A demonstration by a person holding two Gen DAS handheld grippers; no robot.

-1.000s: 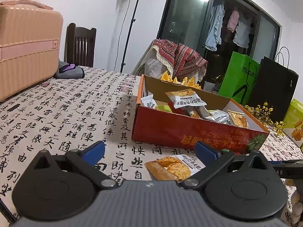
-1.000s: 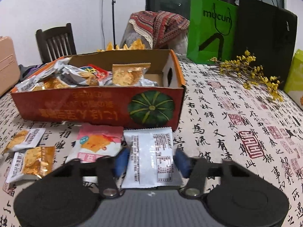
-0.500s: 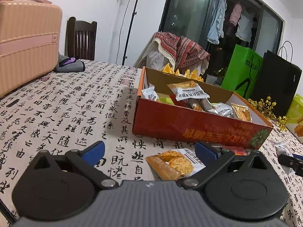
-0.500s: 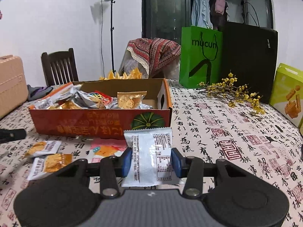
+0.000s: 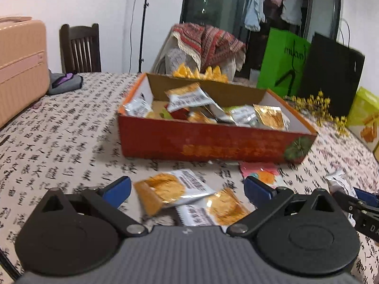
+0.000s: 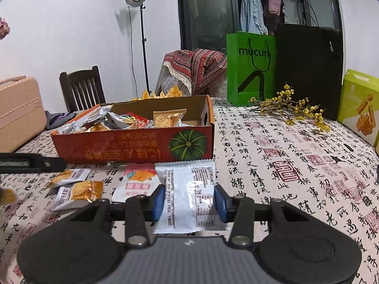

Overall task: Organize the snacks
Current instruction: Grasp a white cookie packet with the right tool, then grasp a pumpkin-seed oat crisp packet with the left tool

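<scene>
A red cardboard box (image 5: pixel 213 143) (image 6: pixel 132 150) on the table holds several snack packets. My left gripper (image 5: pixel 187 189) is open, low over two orange-and-white packets (image 5: pixel 173 190) lying in front of the box. A pink packet (image 5: pixel 260 171) (image 6: pixel 136 184) lies near the box's front. My right gripper (image 6: pixel 189 200) is shut on a white packet (image 6: pixel 189 194) with its printed back facing up, held above the table to the right of the loose packets (image 6: pixel 75 193).
A pink suitcase (image 5: pixel 19 66) and a dark chair (image 5: pixel 80 47) stand at the left. Green (image 6: pixel 251 66) and black (image 6: pixel 310 68) paper bags, yellow flower sprigs (image 6: pixel 291 107) and a lime-green box (image 6: pixel 357 106) stand at the right. A tripod lamp (image 6: pixel 139 40) is behind.
My right gripper has lifted the white packet off the table and pulled back. My left gripper has moved forward and down over the two orange packets.
</scene>
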